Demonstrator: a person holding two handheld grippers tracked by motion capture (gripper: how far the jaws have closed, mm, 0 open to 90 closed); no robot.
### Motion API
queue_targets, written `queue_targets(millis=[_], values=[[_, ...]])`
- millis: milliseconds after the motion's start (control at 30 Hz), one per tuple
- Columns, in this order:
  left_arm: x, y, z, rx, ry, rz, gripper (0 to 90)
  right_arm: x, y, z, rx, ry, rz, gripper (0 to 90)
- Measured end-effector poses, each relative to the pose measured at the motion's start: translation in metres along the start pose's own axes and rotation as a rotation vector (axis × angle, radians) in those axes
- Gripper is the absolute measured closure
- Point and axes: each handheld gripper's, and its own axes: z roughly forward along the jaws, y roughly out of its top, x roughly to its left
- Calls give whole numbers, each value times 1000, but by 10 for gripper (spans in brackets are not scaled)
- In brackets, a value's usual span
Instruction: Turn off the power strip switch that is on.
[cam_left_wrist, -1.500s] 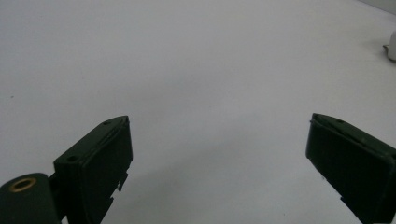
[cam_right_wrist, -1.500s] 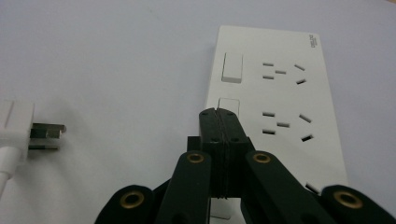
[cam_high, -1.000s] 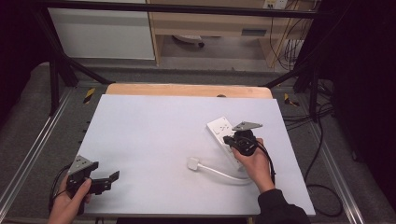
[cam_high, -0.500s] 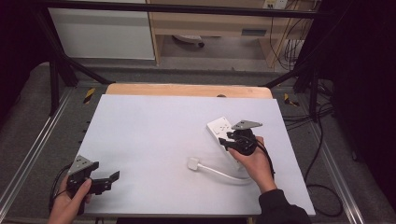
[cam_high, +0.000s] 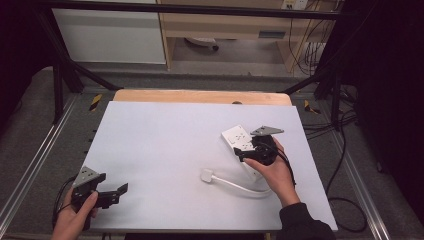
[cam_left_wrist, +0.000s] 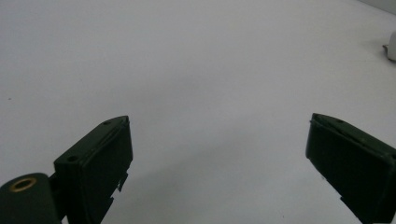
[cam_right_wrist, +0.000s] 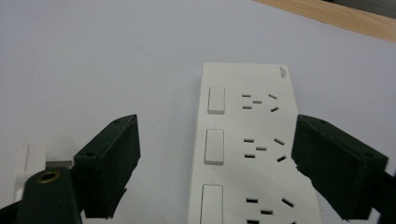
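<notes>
I'm parking my left gripper (cam_high: 107, 194) wide open at the white table's (cam_high: 160, 150) near-left corner, out of the way. I'm hovering my right gripper (cam_right_wrist: 217, 163), jaws spread wide, over the white power strip (cam_right_wrist: 250, 144) lying right of centre, showing switches and sockets.

Left gripper (cam_left_wrist: 219, 163) seen along its own two black jaws, set wide apart with nothing between them. One jaw at lower left of the frame, a brass-ringed hole on the black part at its base in the bottom-left corner; the other jaw at lower right, cut by the frame edge. Plain white tabletop (cam_left_wrist: 196, 60) across the rest. Small white object (cam_left_wrist: 391, 46) at the upper right edge, mostly cropped, too little visible to identify.
</notes>
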Motion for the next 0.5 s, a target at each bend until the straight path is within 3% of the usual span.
queue_targets(millis=[500], values=[[-1,0,0,3,-8,8,72,0,5,-10,-42,-14,9,80]])
